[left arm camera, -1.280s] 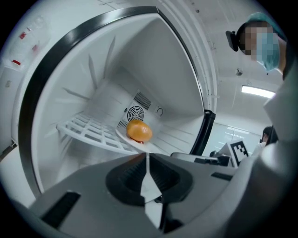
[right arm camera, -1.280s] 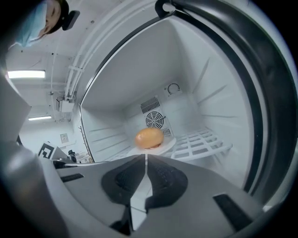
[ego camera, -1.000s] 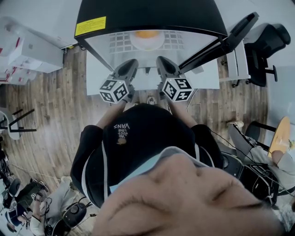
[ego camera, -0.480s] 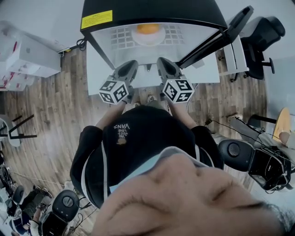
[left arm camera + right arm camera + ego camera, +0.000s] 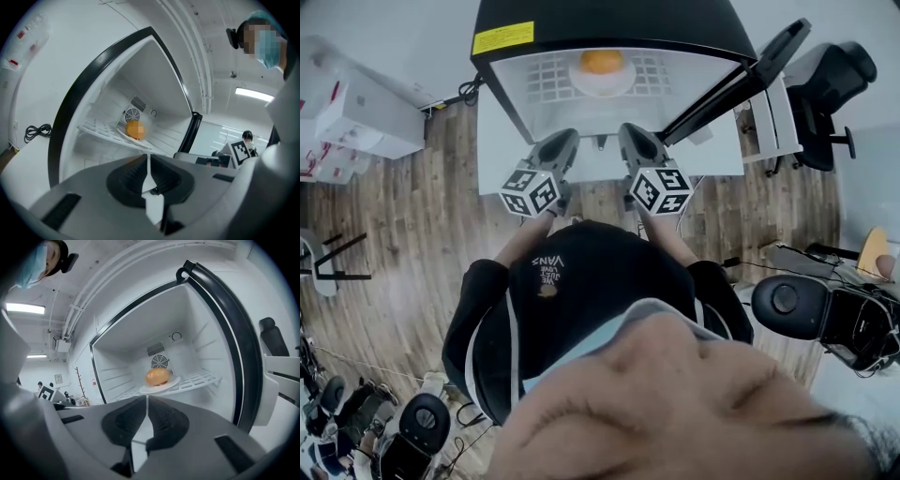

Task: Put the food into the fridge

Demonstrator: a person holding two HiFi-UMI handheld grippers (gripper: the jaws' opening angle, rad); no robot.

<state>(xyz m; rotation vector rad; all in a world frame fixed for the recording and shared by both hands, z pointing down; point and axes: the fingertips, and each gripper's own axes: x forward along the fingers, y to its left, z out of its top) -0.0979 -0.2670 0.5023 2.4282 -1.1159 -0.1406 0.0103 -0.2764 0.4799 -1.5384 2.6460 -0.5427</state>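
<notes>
The food, a round orange-brown bun [image 5: 157, 376], sat on a shallow white plate [image 5: 165, 385]. I saw that plate resting on the white wire shelf [image 5: 202, 378] inside the open black-framed fridge [image 5: 140, 333], in front of a round fan grille [image 5: 160, 363] in the back wall. In the head view the fridge's black-edged door [image 5: 739, 80] stood swung wide to the right of the cabinet. Both my tools were outside the cabinet, in front of the opening and well apart from the bun. The left gripper [image 5: 148, 163] had its jaws pressed together with nothing between them, and the right gripper [image 5: 147, 405] was likewise clenched and empty. From the head view they were side by side, near each other but not touching, each pointing toward the fridge. A yellow label [image 5: 504, 37] sat on the fridge's black top, wood-plank floor [image 5: 412, 206] spread to the left, and a black office chair [image 5: 830, 84] stood beyond the door.
</notes>
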